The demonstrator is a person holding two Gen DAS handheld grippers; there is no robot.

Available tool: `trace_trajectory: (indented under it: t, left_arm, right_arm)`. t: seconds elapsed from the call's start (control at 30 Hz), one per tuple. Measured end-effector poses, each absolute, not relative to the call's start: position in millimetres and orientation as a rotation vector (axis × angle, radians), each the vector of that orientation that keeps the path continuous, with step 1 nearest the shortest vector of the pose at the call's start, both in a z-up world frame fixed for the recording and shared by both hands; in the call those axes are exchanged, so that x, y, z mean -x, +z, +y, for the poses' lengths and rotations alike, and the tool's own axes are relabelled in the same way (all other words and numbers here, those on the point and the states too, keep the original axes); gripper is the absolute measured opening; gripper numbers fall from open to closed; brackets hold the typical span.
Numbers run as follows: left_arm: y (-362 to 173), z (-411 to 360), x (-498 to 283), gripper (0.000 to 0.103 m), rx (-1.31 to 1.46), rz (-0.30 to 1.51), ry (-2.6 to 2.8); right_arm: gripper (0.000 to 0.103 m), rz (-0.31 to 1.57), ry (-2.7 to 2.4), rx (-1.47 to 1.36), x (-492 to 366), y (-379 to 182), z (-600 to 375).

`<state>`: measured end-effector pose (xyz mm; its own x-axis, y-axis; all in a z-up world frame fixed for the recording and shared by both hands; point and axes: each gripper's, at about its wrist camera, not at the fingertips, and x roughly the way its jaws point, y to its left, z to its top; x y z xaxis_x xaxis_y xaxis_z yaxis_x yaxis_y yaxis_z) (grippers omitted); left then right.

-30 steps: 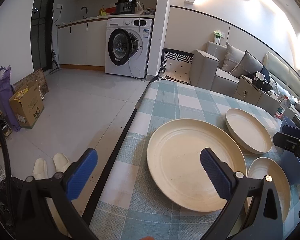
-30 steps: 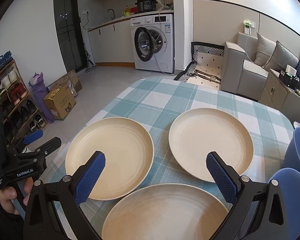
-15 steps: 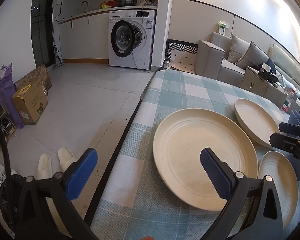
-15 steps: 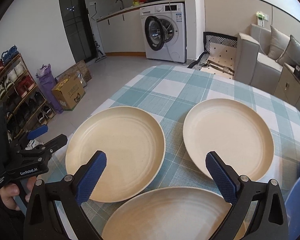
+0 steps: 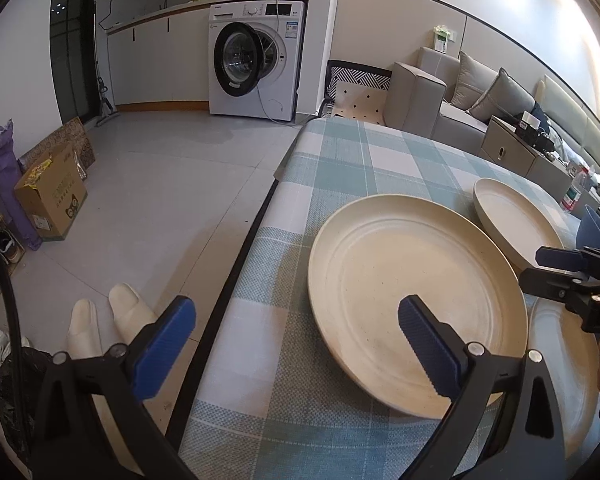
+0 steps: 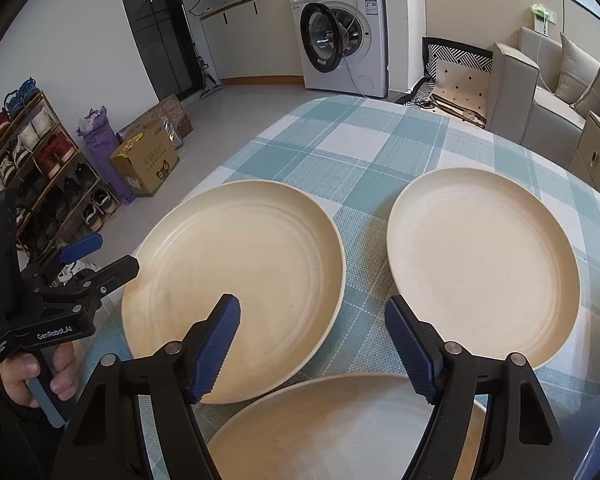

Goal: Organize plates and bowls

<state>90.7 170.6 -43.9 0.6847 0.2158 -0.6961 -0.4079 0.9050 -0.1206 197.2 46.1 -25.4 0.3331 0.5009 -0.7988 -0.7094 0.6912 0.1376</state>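
Note:
Three cream plates lie on the teal checked tablecloth (image 6: pixel 364 148). The left plate (image 6: pixel 236 264) (image 5: pixel 412 292) sits near the table's left edge, the right plate (image 6: pixel 480 256) (image 5: pixel 512 216) beside it, and the nearest plate (image 6: pixel 340 428) (image 5: pixel 564 360) in front of both. My left gripper (image 5: pixel 296 332) is wide open, one finger above the left plate's near part and the other out past the table edge. My right gripper (image 6: pixel 312 320) hovers over the gap between the plates. Its jaws are closing and nothing is held between the pads. A blue bowl (image 5: pixel 596 224) peeks in at the right.
The table's left edge (image 5: pixel 240 264) drops to a tiled floor with white slippers (image 5: pixel 100 320) and a cardboard box (image 5: pixel 52 196). A shoe rack (image 6: pixel 40 168) stands left, a washing machine (image 6: pixel 344 36) at the back, and a grey sofa (image 5: pixel 460 96) beyond the table.
The right gripper's jaws have narrowed markedly. Both grippers have sunk and tipped down toward the plates, which now look larger. The left jaws stay wide.

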Motion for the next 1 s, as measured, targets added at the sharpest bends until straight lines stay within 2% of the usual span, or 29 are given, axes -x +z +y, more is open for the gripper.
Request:
trace_trajectory:
  t: [0.13,0.47,0.63,0.73,0.87,1.0]
  left_arm:
    - [-48,168,-94,0.093,0.299,0.764,0.317]
    - [-59,162,-99,0.092,0.330,0.817,0.271]
    - [-60,159,-103,0.092,0.341,0.821,0.260]
    - [-61,159,-105,0.081,0.334,0.842,0.272]
    - [-61,159,-104,0.079,0.347,0.846,0.269]
    - [-65,160,-107,0.063,0.357,0.872,0.268]
  right_arm:
    - [0.073,0.957,0.792,0.254,-201,-29,47]
    - [0.073,0.999,0.783,0.198,-214,-32,47]
    - [0.066,1.032,0.791,0.236,-215,-42,56]
    - [0.058,1.063,0.797,0.236,-218,-48,57]
    - [0.050,1.074,0.811,0.240,-220,-52,59]
    - [0.044,1.089,0.817,0.232,-223,-56,59]
